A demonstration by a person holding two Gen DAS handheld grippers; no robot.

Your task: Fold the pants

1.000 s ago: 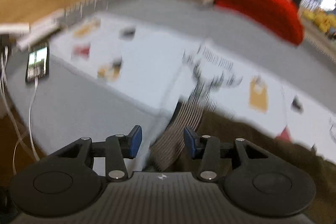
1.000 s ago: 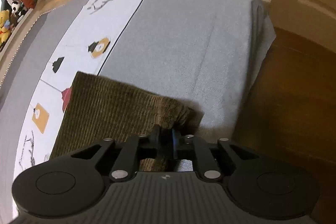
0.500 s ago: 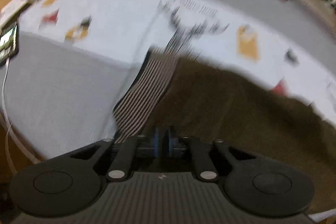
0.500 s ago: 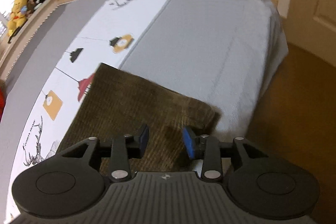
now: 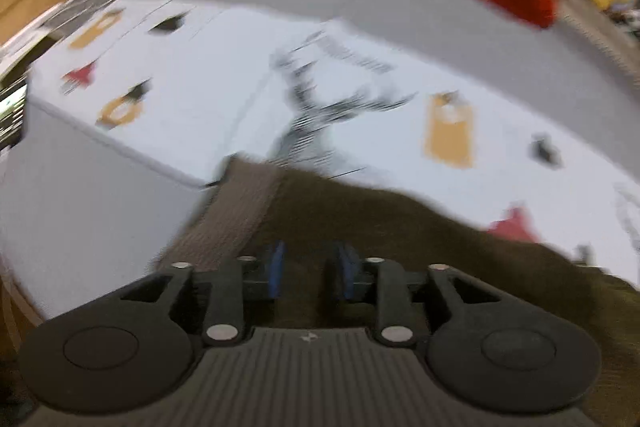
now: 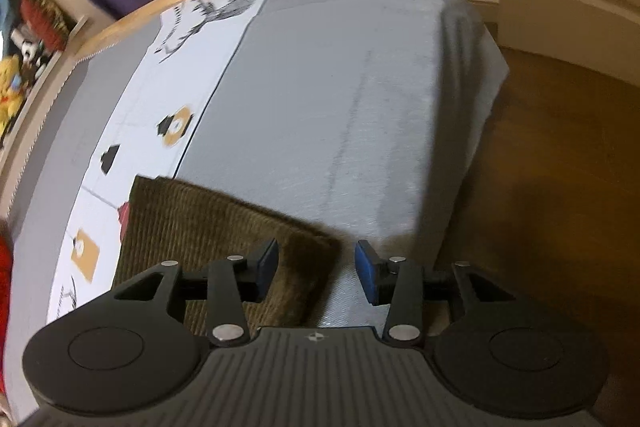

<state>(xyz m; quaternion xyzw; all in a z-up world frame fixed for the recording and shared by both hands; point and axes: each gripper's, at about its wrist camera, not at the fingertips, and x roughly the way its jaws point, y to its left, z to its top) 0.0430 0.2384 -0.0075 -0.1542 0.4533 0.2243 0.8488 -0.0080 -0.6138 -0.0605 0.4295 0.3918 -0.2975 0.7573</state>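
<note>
Soft, limp corduroy pants (image 6: 208, 223) lie low in frame on the bed (image 6: 320, 99); best pinched at corners. Left gripper (image 5: 308, 269) and right gripper (image 6: 316, 269) are opening, released, gripping nothing.

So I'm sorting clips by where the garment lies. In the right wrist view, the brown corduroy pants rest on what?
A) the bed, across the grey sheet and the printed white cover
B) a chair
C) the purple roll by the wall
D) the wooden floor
A: the pants lie flat on the bed, their edge over the grey sheet and the printed cover.
</note>
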